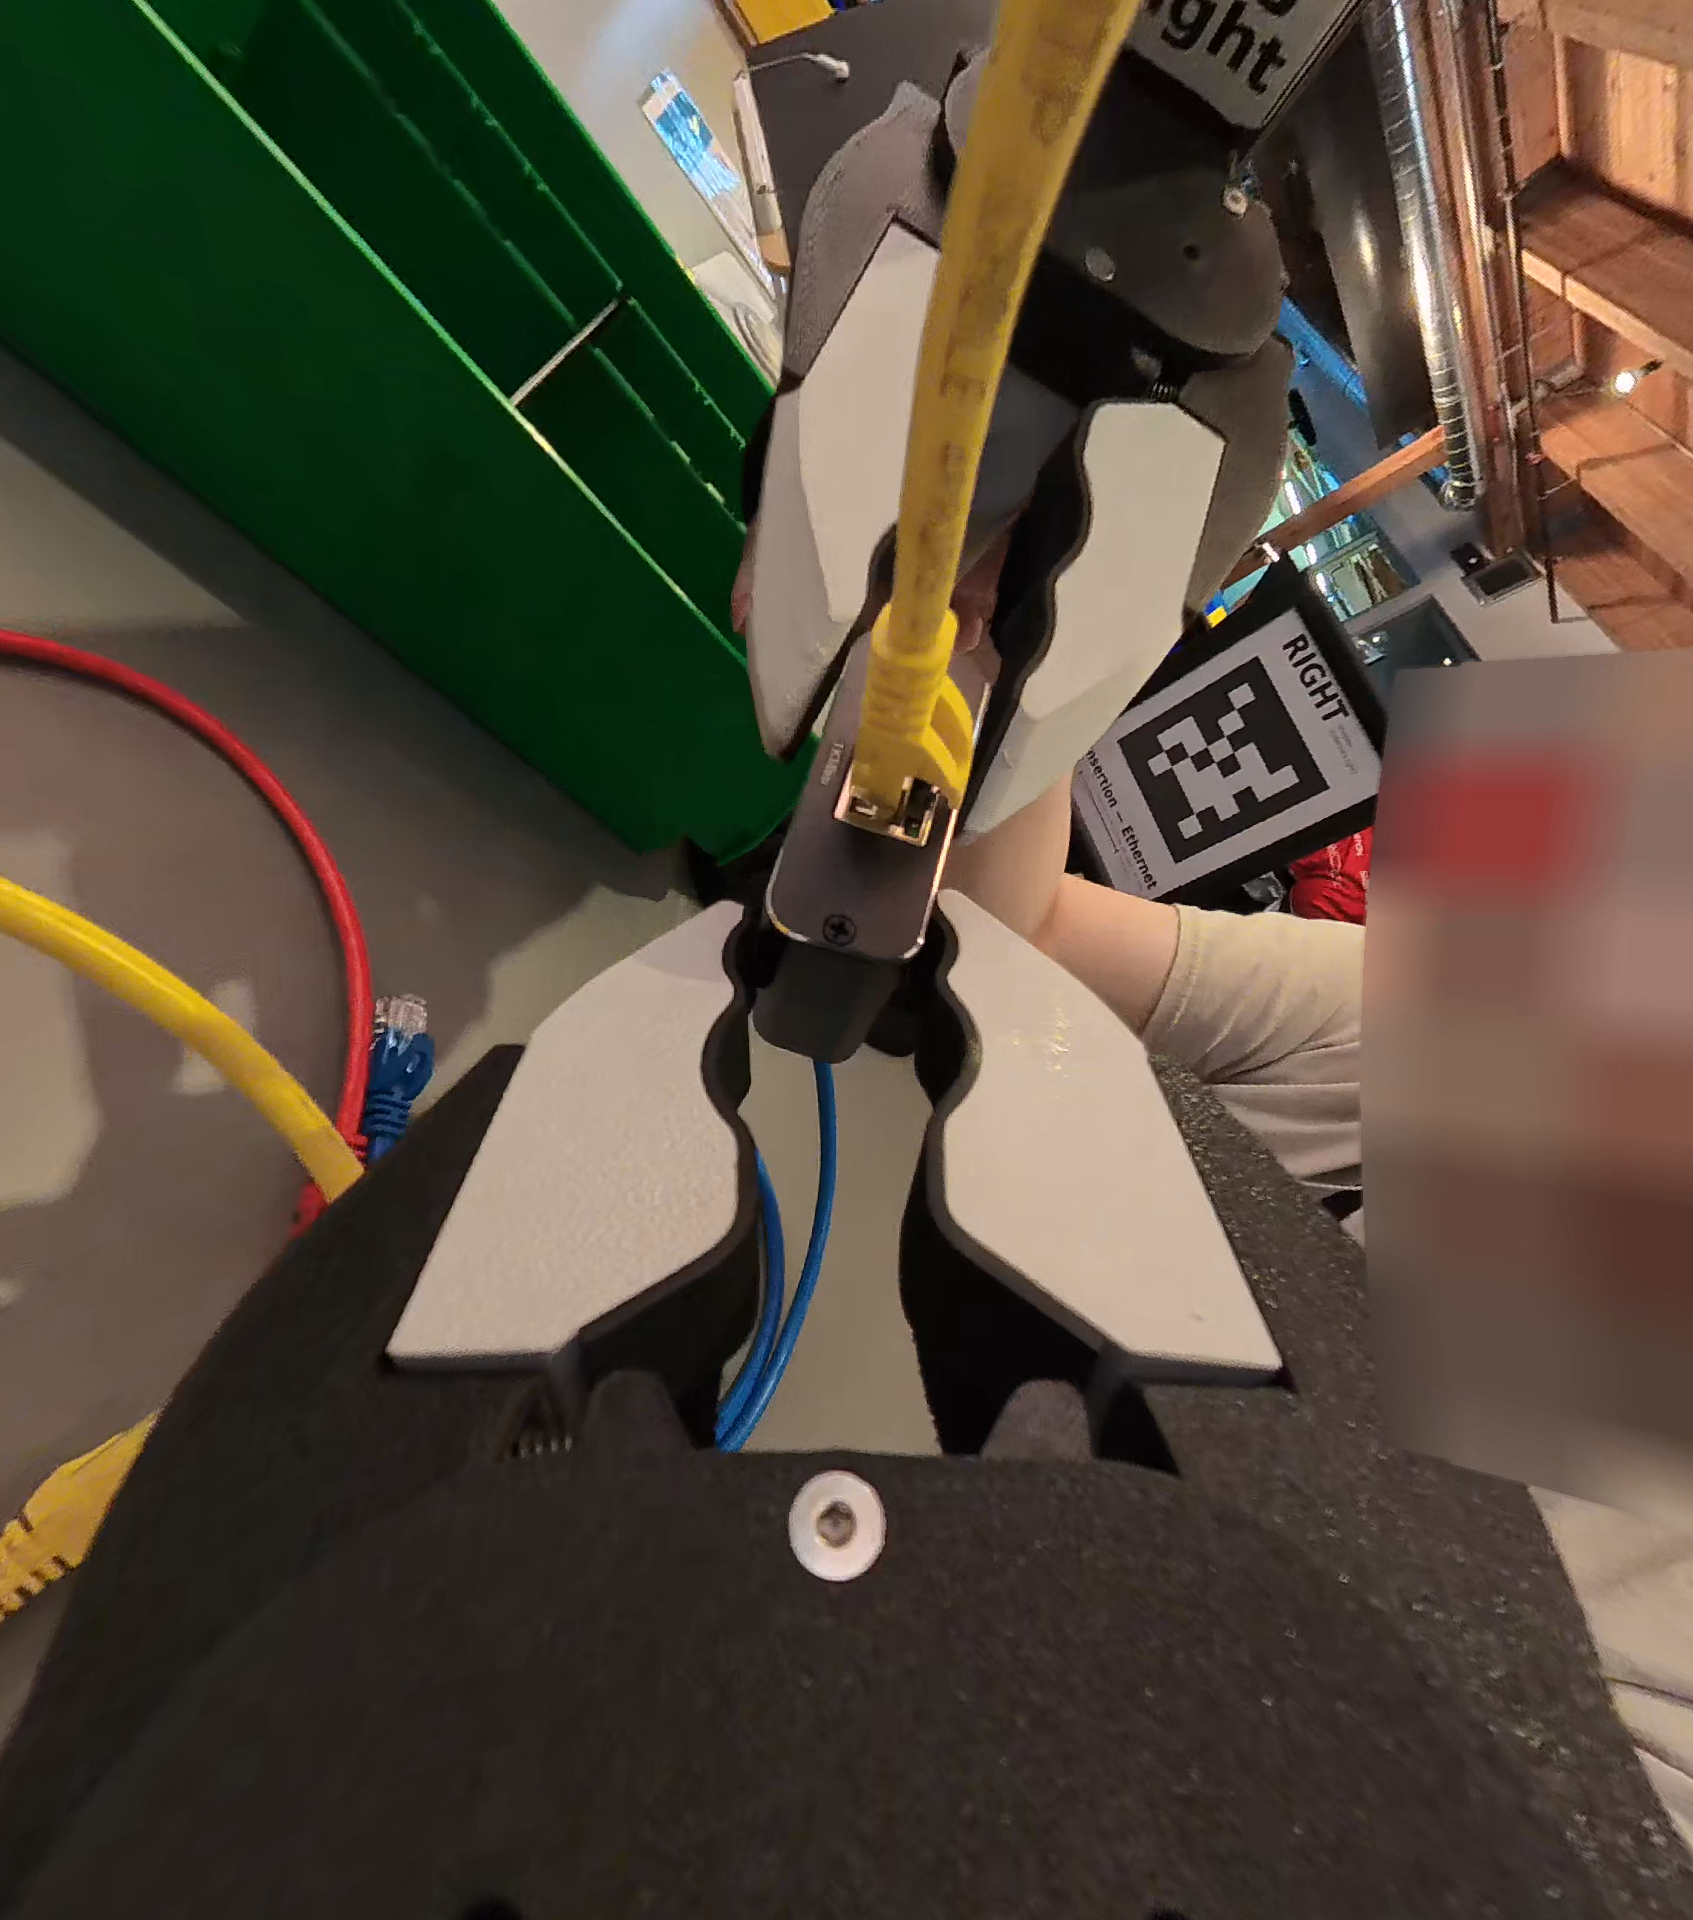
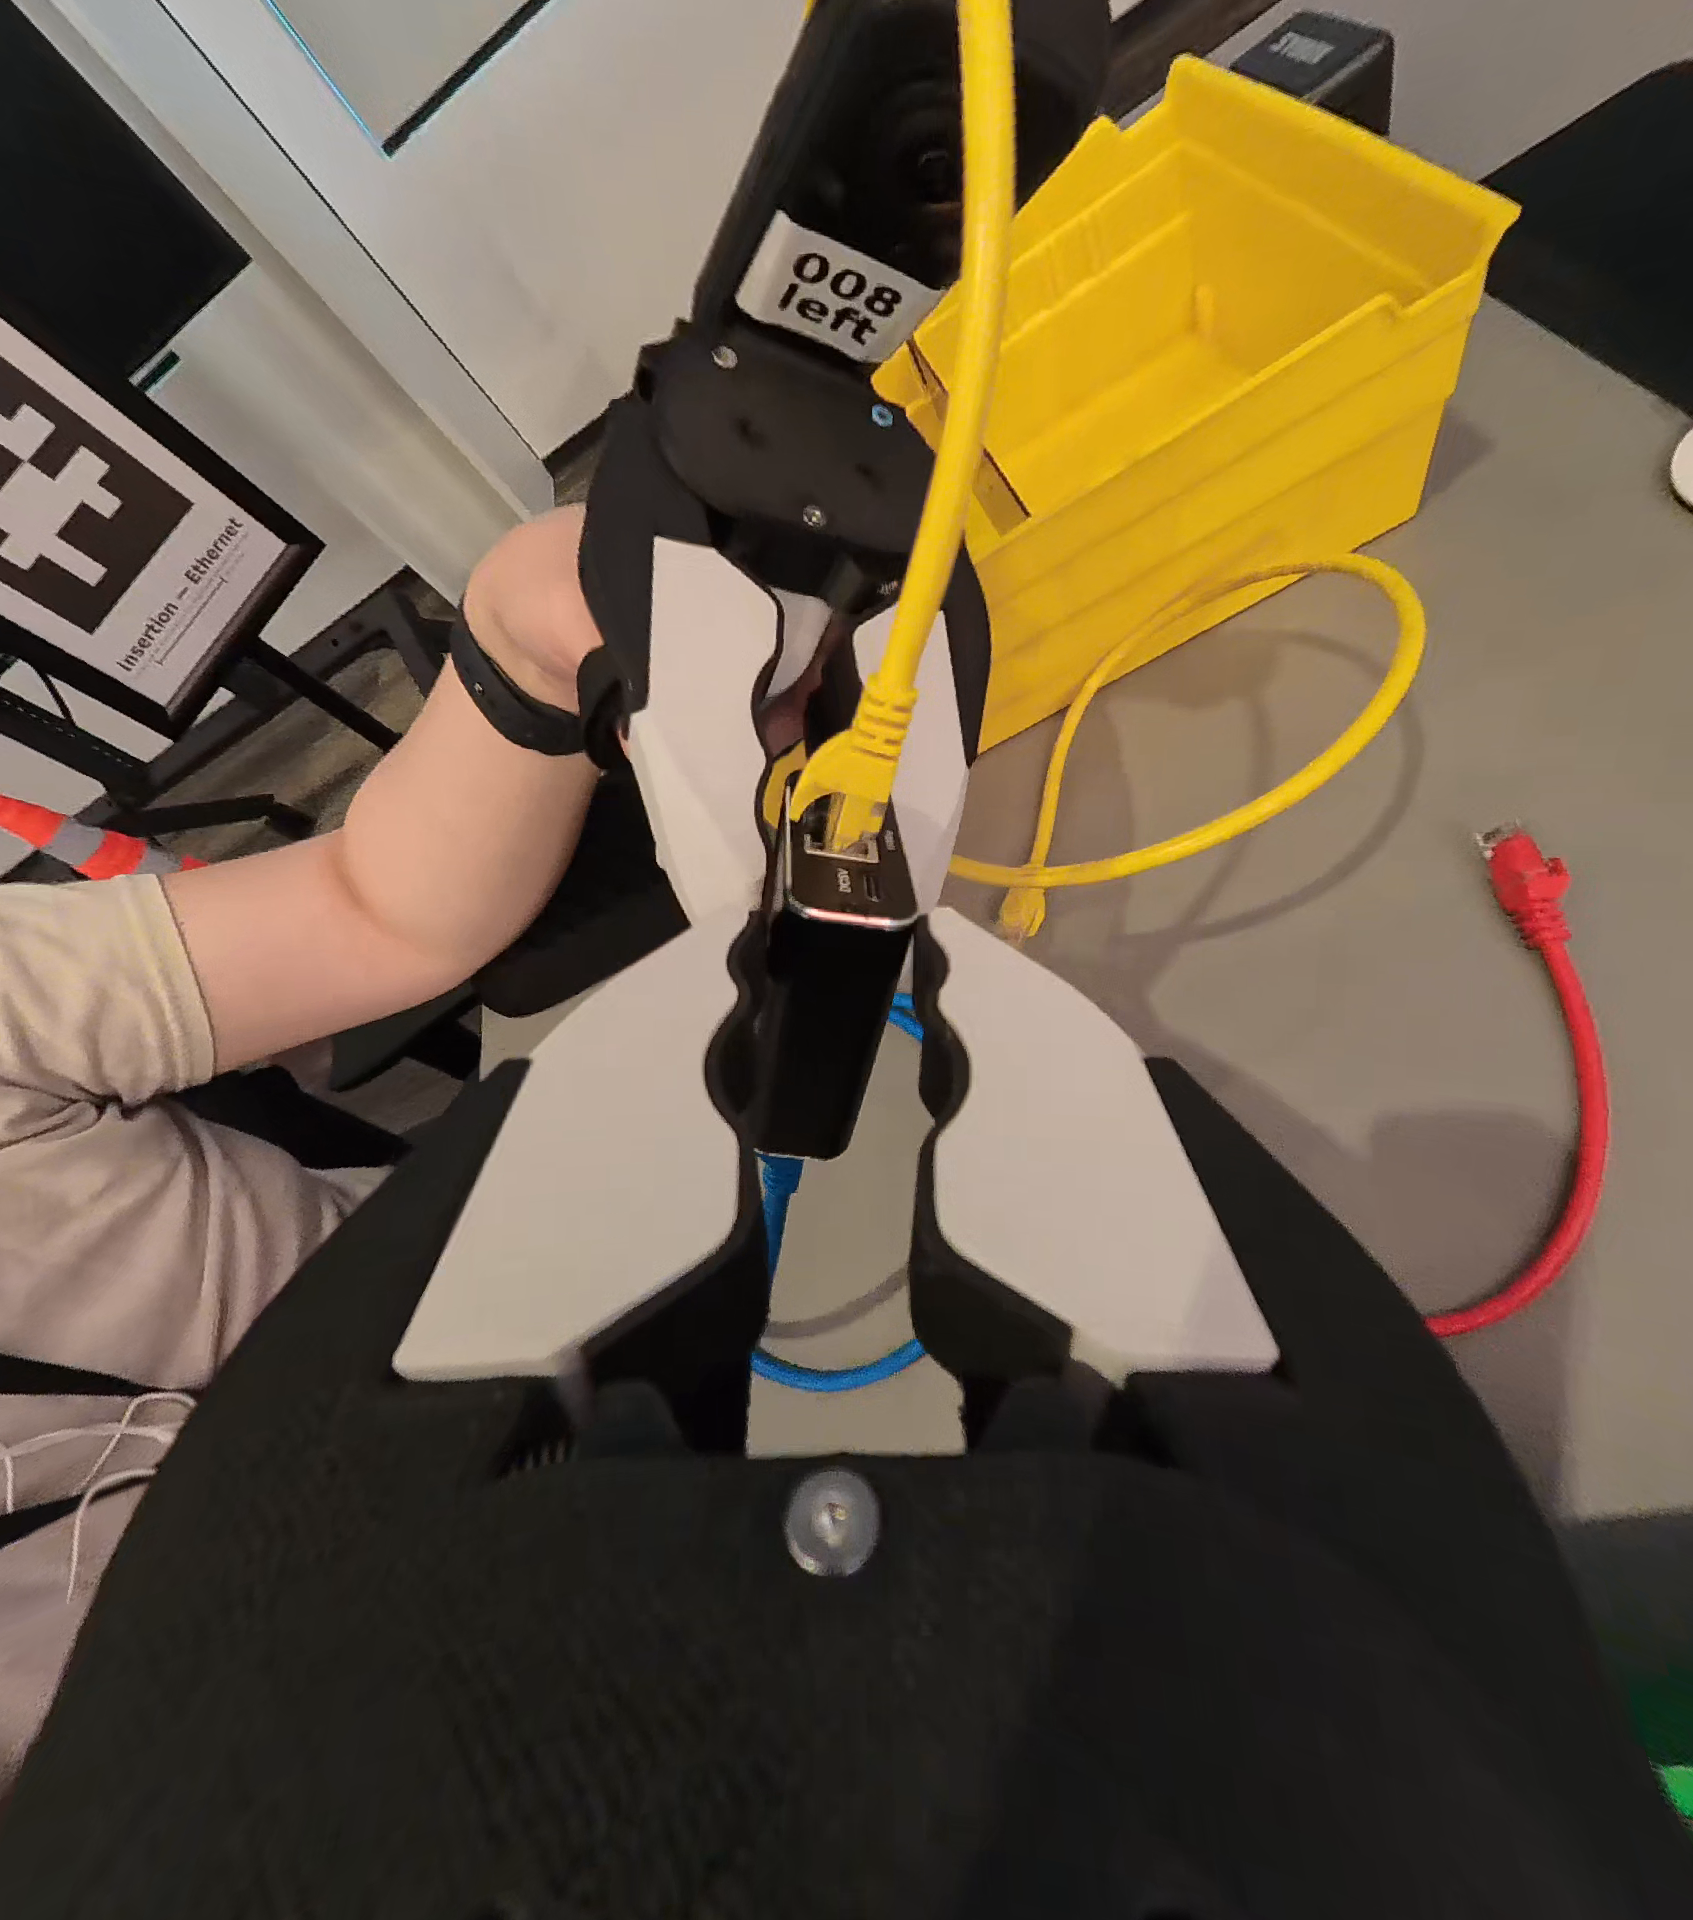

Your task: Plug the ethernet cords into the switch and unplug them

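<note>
A small black switch [image 1: 852,883] is held in the air from both ends. My left gripper [image 1: 842,935] is shut on its near end in the left wrist view. My right gripper [image 2: 837,935] is shut on the switch [image 2: 821,1039] from the opposite end. A yellow ethernet cord [image 1: 967,416] is plugged into one of the switch's ports, and its plug [image 2: 852,769] stands up from the port face. A red cord [image 2: 1569,1091], a blue cord [image 1: 395,1070] and a loose yellow cord [image 2: 1237,727] lie unplugged on the grey table.
A yellow bin [image 2: 1237,364] stands on the table behind the grippers. A green bin [image 1: 302,364] is at the table's other side. A marker sign [image 2: 42,499] stands off the table. A person's arm [image 2: 426,883] is close by. A blue cable loop [image 2: 831,1371] lies below the switch. Both grippers' tips are close together, under 4 cm apart.
</note>
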A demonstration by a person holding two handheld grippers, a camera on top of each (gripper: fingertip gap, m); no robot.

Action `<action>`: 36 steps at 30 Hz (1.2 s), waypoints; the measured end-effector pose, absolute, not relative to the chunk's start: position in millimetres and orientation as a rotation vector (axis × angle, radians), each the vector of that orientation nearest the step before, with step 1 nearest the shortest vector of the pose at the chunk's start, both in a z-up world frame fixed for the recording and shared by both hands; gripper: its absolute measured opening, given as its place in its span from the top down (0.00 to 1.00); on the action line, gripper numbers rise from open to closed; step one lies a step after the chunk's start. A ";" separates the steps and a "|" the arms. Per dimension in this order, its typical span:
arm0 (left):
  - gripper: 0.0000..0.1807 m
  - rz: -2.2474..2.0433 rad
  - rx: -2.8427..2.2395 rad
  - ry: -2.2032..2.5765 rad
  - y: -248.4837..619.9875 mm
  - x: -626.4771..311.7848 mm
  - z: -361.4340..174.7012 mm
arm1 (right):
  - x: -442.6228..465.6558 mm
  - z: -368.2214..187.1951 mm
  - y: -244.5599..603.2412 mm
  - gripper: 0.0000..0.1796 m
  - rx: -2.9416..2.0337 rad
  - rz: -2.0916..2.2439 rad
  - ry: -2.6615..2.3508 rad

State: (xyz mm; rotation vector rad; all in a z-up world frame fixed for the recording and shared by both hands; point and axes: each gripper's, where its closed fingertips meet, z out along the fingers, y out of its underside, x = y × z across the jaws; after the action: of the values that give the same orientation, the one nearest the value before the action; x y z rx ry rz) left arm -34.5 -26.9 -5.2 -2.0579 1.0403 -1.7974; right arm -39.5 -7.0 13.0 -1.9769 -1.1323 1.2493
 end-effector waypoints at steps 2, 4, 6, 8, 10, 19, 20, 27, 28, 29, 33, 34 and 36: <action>0.85 -1.802 -2.060 1.052 -27.8 -32.1 -5.6 | -42.9 7.1 -10.2 0.84 -1.992 1.250 -1.168; 0.85 -1.777 -2.084 1.086 -29.6 -32.7 -10.3 | -43.3 2.4 -10.5 0.85 -2.033 1.247 -1.183; 0.83 -1.858 -2.090 1.060 -33.0 -32.6 -6.6 | -44.9 5.6 -11.3 0.86 -2.067 1.348 -1.135; 0.80 -1.907 -2.078 1.056 -35.2 -34.0 -3.9 | -44.8 8.0 -10.1 0.86 -2.070 1.412 -1.102; 0.77 -1.908 -2.136 1.099 -42.4 -38.5 -10.5 | -40.8 5.2 -7.5 0.86 -2.088 1.403 -1.093; 0.83 -1.848 -2.269 1.609 -105.3 -59.7 -30.1 | -18.6 19.4 18.3 0.86 -2.050 1.434 -0.871; 0.84 -1.830 -2.269 1.652 -110.3 -62.0 -29.4 | -17.3 20.8 20.3 0.86 -2.044 1.448 -0.847; 0.99 -1.604 -2.047 1.605 -109.3 -65.4 25.2 | -17.7 3.7 27.5 0.86 -2.135 1.409 -0.810; 1.00 -1.494 -2.039 1.503 -93.7 -63.3 31.9 | -19.6 -0.3 28.6 0.86 -2.157 1.389 -0.806; 1.00 -1.335 -2.047 1.376 -70.8 -63.4 35.9 | -22.1 -3.5 28.8 0.86 -2.173 1.378 -0.807; 0.92 -0.654 -1.993 0.880 23.2 -101.7 53.5 | -34.4 -8.9 27.0 0.86 -2.190 1.381 -0.816; 0.91 -0.554 -1.957 0.800 36.1 -113.6 60.3 | -37.6 -8.5 26.9 0.86 -2.185 1.389 -0.809; 0.89 -0.396 -1.925 0.688 51.6 -135.6 67.7 | -43.1 -6.6 26.7 0.86 -2.173 1.416 -0.790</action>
State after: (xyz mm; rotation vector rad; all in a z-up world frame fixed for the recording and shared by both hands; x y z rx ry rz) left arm -135.6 51.6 67.7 -1.9248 0.6881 -0.3964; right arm -43.1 26.7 -6.6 -2.1726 -0.7899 1.4163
